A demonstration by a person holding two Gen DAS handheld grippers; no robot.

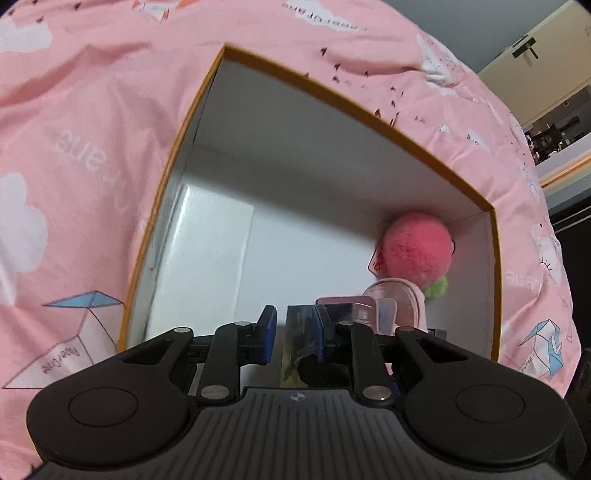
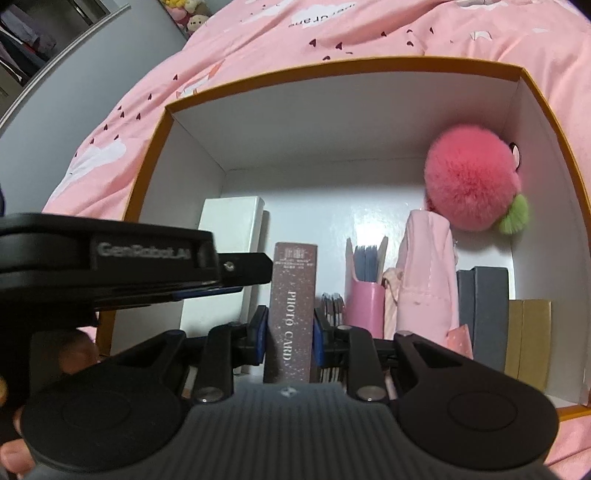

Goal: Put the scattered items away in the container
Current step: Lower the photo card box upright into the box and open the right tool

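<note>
An orange-rimmed white box [image 1: 207, 96] lies on a pink bedsheet; it also shows in the right wrist view [image 2: 155, 155]. My right gripper [image 2: 289, 328] is shut on a glittery brown "PHOTO CARD" box [image 2: 291, 295], held upright over the box floor. My left gripper [image 1: 291, 332] hangs over the box's near edge, its jaws a little apart, with a dark glossy item [image 1: 301, 339] against the right pad; I cannot tell if it is gripped. The left gripper's body [image 2: 110, 266] shows at left in the right wrist view. A pink pompom [image 2: 471, 177] sits in the box's far right corner.
Inside the box stand a white box [image 2: 229, 251], a pink cup of cards [image 2: 364, 295], a pink pouch [image 2: 428, 273], a grey box [image 2: 484, 310] and a gold box [image 2: 528, 339]. Plush toys [image 2: 184, 14] lie beyond the bed. Furniture [image 1: 554, 122] stands to the right.
</note>
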